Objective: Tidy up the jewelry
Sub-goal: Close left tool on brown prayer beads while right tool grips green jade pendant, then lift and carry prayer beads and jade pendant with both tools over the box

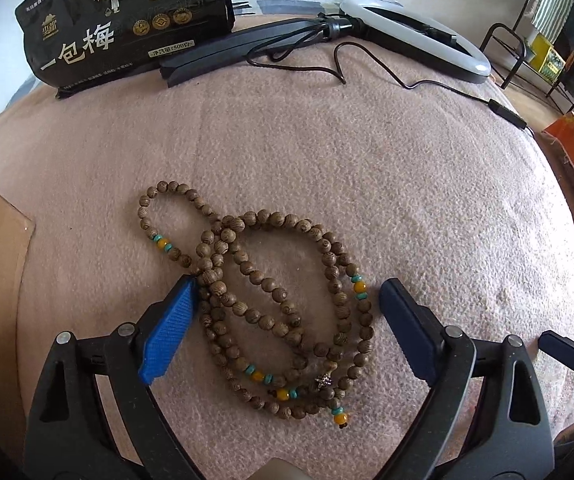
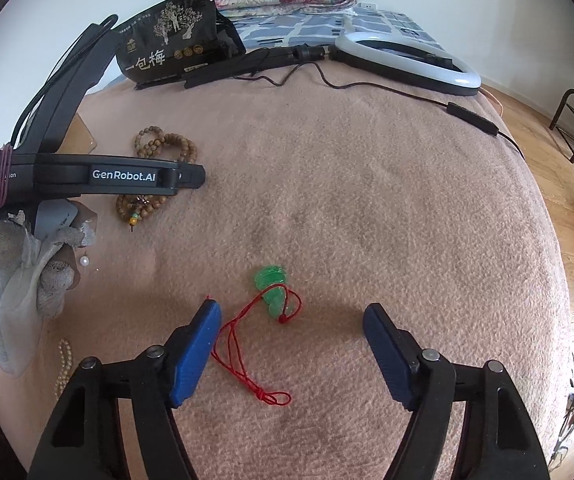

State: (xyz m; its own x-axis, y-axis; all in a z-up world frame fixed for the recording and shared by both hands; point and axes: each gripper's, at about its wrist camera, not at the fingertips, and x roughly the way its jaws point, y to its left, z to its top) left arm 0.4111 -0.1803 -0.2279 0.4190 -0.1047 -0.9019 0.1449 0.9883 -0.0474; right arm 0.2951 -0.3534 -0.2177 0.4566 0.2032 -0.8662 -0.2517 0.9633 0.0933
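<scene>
A pink blanket (image 1: 367,152) covers the bed. The left gripper (image 1: 287,292) is held wide over the tangled wooden bead necklace (image 1: 271,292), its blue pads on either side. The right gripper (image 2: 291,320) is spread equally wide around a green pendant (image 2: 271,286) on red cord (image 2: 247,360). Loose loops could be snagged or dragged if only one strand is pinched, and the cord may be caught under the left pad
</scene>
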